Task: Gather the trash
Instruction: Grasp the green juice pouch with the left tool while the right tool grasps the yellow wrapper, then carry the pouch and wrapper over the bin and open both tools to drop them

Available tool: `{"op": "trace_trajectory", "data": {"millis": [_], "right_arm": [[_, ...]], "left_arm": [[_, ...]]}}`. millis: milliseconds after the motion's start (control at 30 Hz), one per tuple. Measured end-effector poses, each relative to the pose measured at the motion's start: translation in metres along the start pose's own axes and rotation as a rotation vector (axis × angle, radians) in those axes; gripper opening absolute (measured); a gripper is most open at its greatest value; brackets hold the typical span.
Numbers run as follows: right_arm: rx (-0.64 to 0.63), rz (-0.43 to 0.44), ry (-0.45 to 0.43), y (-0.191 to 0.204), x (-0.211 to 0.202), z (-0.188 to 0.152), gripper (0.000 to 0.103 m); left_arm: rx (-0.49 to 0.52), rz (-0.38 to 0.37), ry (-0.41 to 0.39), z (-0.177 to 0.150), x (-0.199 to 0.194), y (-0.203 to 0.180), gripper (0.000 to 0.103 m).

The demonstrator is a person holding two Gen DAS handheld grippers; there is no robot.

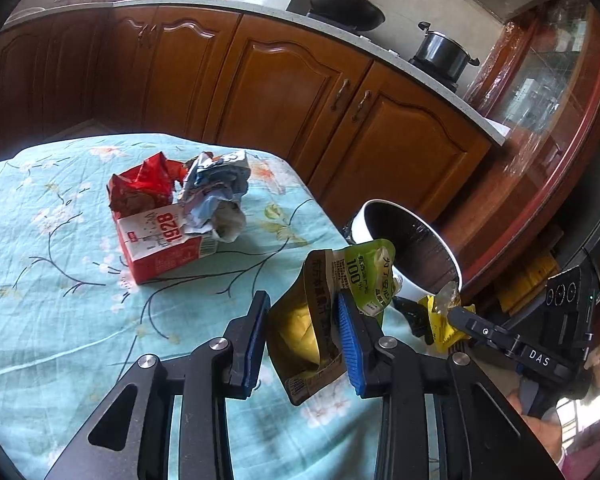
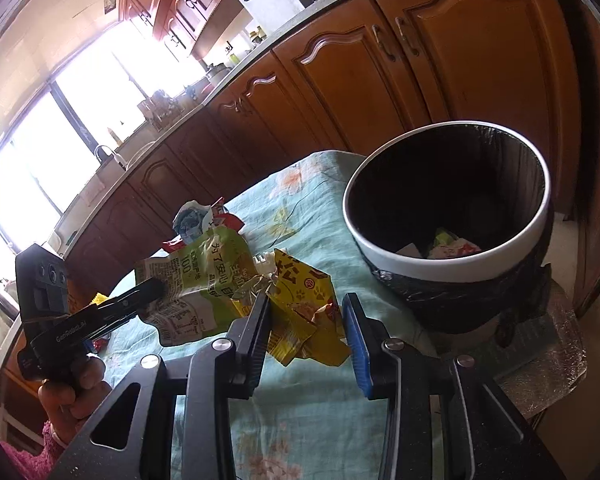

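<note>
Held both grippers above the floral-clothed table (image 1: 40, 320), close beside the white-rimmed trash bin (image 2: 452, 256), taken here as the landmark. Left gripper (image 1: 304, 336) clamped a green and yellow drink pouch (image 1: 324, 308): pouch pinched between the blue pads, hanging crumpled, its green top reaching up toward the bin's rim, not yet over the opening. Right gripper (image 2: 308, 328) gripped a crumpled yellow snack wrapper (image 2: 304, 312), jaws partly closed around it, wrapper bunched between the pads and sitting just short of the bin's near wall, to the bin's left in the right wrist view. Bin lined with a black bag (image 2: 460, 304) folded down over its outside; inside, at the bottom, a few scraps of paper and wrapper (image 2: 448, 246). Bin placed past the table's edge, against the wooden cabinets (image 1: 292, 92). Farther from the bin, out on the tablecloth, left a small heap: a red and white carton marked 1928 (image 1: 164, 244), a crumpled red wrapper (image 1: 144, 184) on top of it, and a wad of silver-blue packaging (image 1: 216, 192) touching both. Behind the bin, on the counter above the cabinets, a black wok (image 1: 340, 4) and a lidded pot (image 1: 444, 52).
</note>
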State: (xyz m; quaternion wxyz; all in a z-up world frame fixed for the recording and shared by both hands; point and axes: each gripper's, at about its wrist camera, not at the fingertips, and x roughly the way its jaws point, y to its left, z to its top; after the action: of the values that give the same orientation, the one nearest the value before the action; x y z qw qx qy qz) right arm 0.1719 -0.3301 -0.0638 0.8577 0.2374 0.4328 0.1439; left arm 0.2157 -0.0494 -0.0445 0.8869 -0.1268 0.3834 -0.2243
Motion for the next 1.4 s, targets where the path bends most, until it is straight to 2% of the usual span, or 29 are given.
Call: {"op": "trace_trajectory", "data": {"millis": [400, 733, 1100, 1400], "right_arm": [[0.031, -0.043, -0.063, -0.03, -0.026, 0.015, 0.036], [0.031, -0.089, -0.079, -0.047, -0.032, 0.025, 0.036], [0.025, -0.162, -0.091, -0.067, -0.033, 0.045, 0.036], [0.015, -0.204, -0.064, -0.083, -0.024, 0.055, 0.036]], "left_arm": [[0.062, -0.027, -0.022, 0.018, 0.023, -0.035, 0.031], [0.12, -0.031, -0.028, 0.03, 0.045, -0.06, 0.031], [0.16, -0.004, 0.006, 0.05, 0.083, -0.084, 0.031], [0.192, 0.021, 0.06, 0.073, 0.126, -0.106, 0.031]]}}
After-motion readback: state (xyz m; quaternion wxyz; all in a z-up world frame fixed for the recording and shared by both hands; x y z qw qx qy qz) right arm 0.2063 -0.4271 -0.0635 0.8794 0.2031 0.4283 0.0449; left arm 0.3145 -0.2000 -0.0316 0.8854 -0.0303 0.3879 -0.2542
